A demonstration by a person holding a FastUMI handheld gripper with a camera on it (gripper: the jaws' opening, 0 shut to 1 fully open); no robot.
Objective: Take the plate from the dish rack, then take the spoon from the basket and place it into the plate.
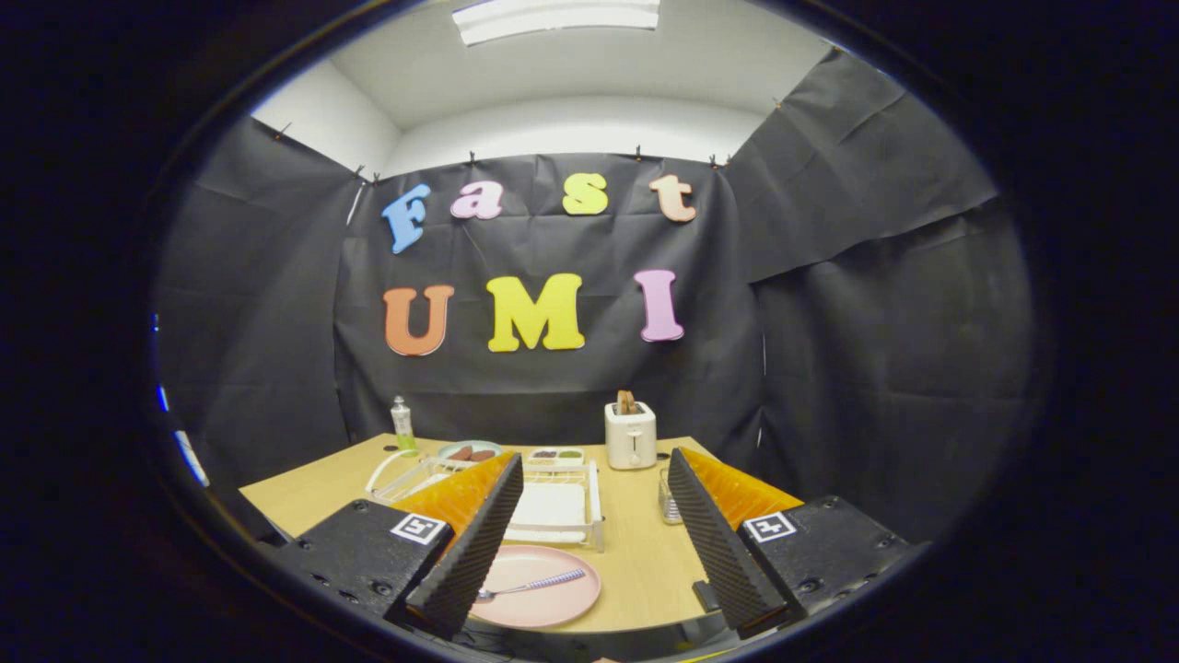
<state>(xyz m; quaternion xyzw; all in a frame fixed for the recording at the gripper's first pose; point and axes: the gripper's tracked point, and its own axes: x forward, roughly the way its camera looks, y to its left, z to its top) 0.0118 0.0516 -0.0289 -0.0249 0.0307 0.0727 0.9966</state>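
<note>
- Along the desk's [636, 562] far left stretch, near the back edge, a small bottle with a green base [402, 427] stood upright, well apart from everything the claw was near.
- Just right of the bottle, a pale dish holding brown pieces [469, 451] and a small tray with green and brown fillings [556, 455] sat side by side close to the back edge.
- Ahead of those, toward the desk's middle, the white wire dish rack [553, 506] lay with a white flat piece inside it; its left part was hidden behind the left finger, so what it held there could not be told.
- At the near edge of the desk, the pink plate [539, 585] lay flat just before the rack, partly covered on its left by the left finger.
- The spoon [534, 586] rested in the plate, handle pointing right and slightly away, bowl toward the left finger.
- The claw [594, 594] was spread wide with nothing between its fingers; the plate sat between them, nearer the left one.
- Bare desk lay between the plate and the right finger, running back toward the toaster.
- A white toaster [630, 435] with bread in its slot stood at the back edge.
- A small wire basket [669, 497] sat just beside the right finger, partly hidden by it, near the desk's right edge.
</note>
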